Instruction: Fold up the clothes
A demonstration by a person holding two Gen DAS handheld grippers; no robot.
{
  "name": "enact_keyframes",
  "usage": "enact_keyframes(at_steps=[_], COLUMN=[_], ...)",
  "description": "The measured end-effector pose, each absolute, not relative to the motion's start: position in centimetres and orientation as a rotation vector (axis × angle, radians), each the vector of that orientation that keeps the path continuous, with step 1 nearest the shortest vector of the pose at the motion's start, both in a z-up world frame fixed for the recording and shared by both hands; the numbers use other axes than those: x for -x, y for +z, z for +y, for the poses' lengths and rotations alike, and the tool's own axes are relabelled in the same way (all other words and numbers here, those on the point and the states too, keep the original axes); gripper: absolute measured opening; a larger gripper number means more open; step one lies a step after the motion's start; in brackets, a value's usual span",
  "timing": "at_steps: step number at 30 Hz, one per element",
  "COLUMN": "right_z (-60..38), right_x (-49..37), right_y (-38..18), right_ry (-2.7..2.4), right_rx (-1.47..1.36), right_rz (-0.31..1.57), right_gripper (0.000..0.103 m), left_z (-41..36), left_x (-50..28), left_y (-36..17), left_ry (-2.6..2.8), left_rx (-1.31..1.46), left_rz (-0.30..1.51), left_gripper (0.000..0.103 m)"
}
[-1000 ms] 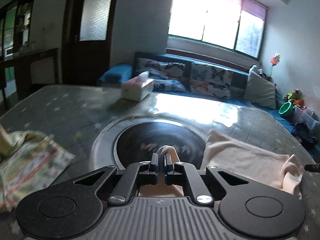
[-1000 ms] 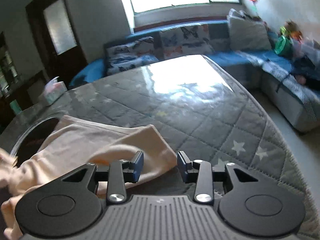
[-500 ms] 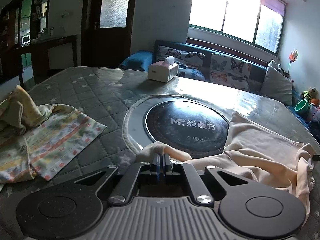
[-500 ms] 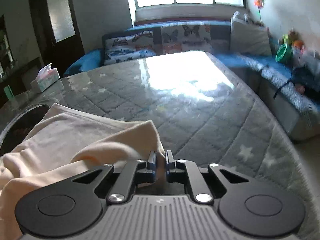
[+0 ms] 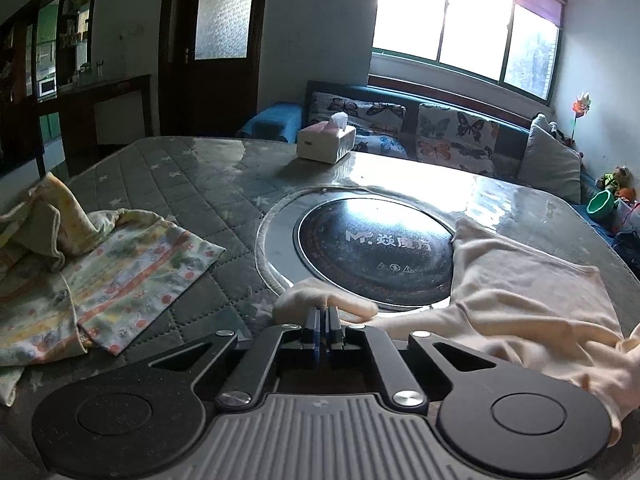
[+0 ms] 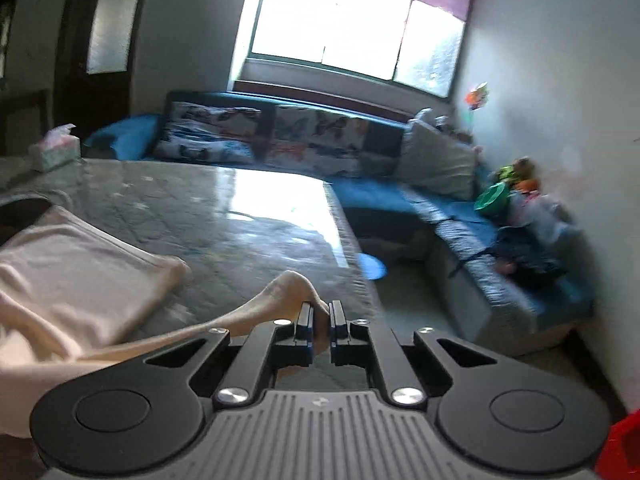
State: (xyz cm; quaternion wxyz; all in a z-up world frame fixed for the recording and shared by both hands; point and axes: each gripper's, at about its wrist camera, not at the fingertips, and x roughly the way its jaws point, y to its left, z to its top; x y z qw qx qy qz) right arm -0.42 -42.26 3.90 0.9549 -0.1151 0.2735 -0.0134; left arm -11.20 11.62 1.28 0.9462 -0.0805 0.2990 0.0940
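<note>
Tissue box [image 5: 326,143] holds a tissue; hob [image 5: 374,257] reads "M" — both grippers [image 5: 322,314] [image 6: 321,312] pinching the cream garment [image 5: 532,300].

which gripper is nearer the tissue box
Left. The left gripper faces the tissue box across the round black plate; from the right gripper the box sits far off to the left.

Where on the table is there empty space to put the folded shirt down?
Bare quilted table lies between the floral cloth and the tissue box, and beyond the peach garment toward the sofa. The near edge is crowded with cloth.
</note>
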Motion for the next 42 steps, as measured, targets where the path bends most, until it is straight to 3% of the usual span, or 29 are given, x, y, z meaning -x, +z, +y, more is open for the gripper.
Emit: enact_keyframes(at_steps=[12,22,34,42], right_z=[-45.1,-41.6,-31.0,-29.6], right_x=[0.0,1.6,1.0,1.7], right_y=[0.5,2.4,1.3,-1.5], right_ry=[-0.129,0.198,0.56,0.636], right_rx=[0.176,0.067,0.145,0.183], right_rz=[0.679,0.688,0.698,0.824], right_gripper=[0.01,0.03,0.03,0.03], left_z=[11.7,7.8,-2.5,-4.4], left_x=[12.6,12.4,8.1,9.3], left_y=[0.8,2.1,-1.1,-2.6], left_ry=[0.184,-0.005,-0.389,-0.519], left_rx=[0.09,0.092,0.06,0.02], left_rz=[0.683,0.627,0.709,0.773], left_gripper=[0.006,0.007,0.007,0.007])
